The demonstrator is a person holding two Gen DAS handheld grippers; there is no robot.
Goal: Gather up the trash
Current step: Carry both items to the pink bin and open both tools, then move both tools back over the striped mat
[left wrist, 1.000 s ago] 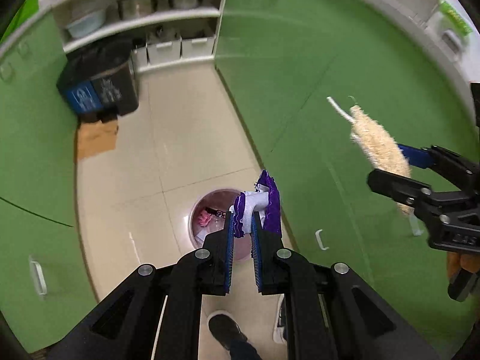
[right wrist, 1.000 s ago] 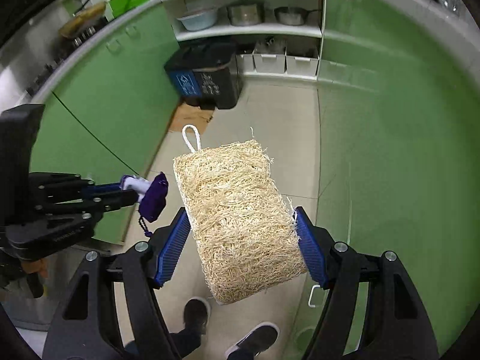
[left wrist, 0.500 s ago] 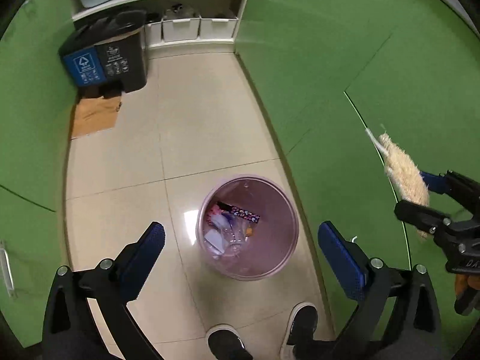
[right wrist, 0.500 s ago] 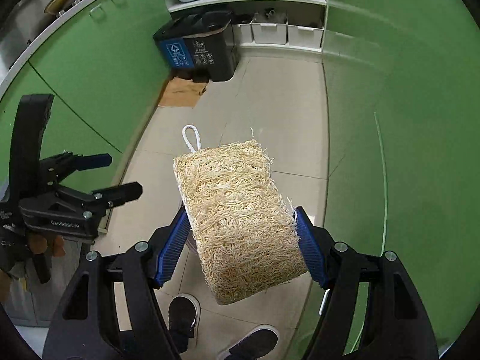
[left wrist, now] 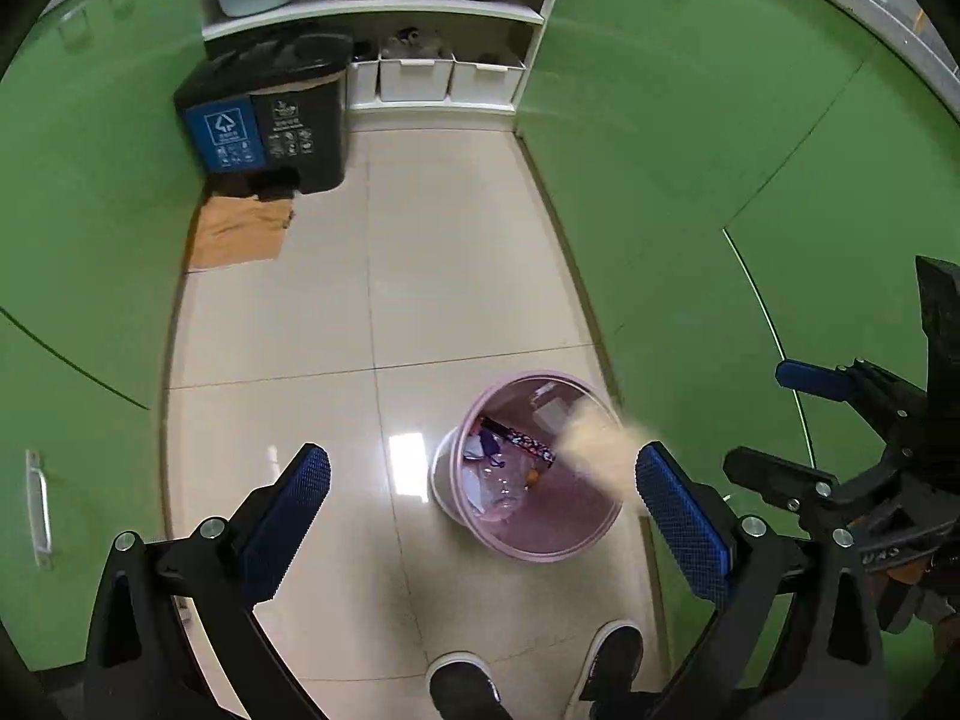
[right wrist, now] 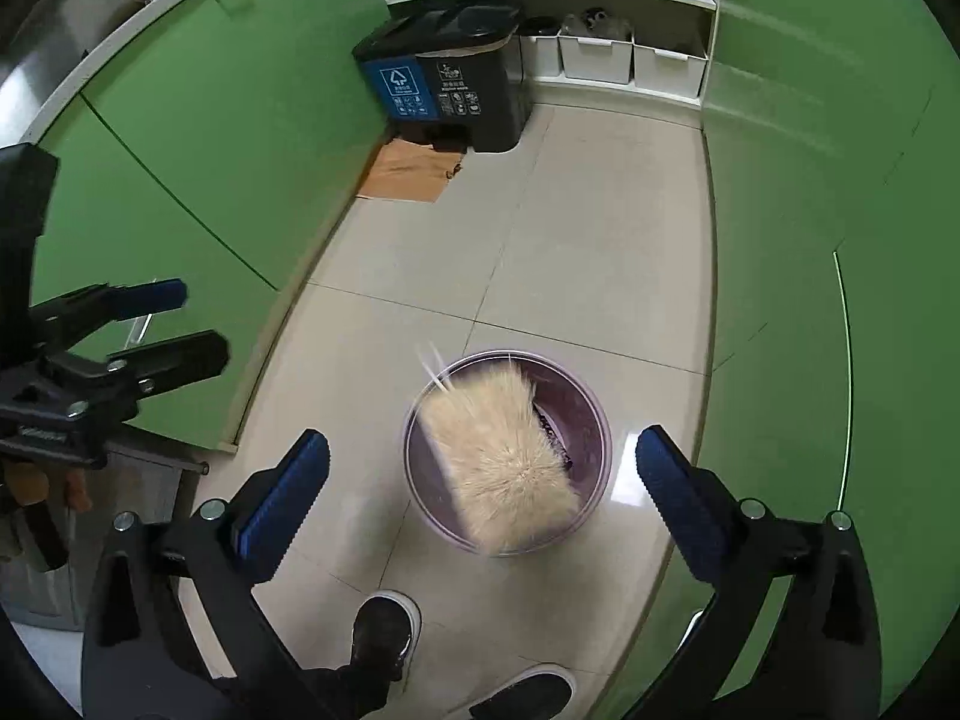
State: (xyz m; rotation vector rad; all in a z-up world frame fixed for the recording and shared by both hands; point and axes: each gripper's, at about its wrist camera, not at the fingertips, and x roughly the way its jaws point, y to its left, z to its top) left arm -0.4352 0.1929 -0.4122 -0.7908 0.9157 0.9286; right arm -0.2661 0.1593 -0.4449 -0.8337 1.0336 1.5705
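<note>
Both jaws spread wide on the left hand-held gripper, blue pads bare and grasping nothing. Same on the right hand-held gripper: released, pads far apart, nothing between them. Caught blurred in mid-air, the loofah sponge, pale straw-coloured with a white cord loop at its far end, directly above the mouth of the pink trash bin in the right wrist view; free of both grippers. Seen as a tan smear at the bin's right rim in the left wrist view; whether touching the rim or just above it, cannot tell. Standing on the tiled floor near the green cabinets along the right edge of the floor, the bin, with wrappers, a dark patterned packet and a bit of purple already inside. At the far end of the floor, a black two-compartment recycling bin with a blue label, flattened brown cardboard lying just in front of it. Behind, white storage boxes on the lowest shelf, metal pots and a basin on the shelf above. At the near edge of the floor, two dark shoes with white soles just below the bin
</note>
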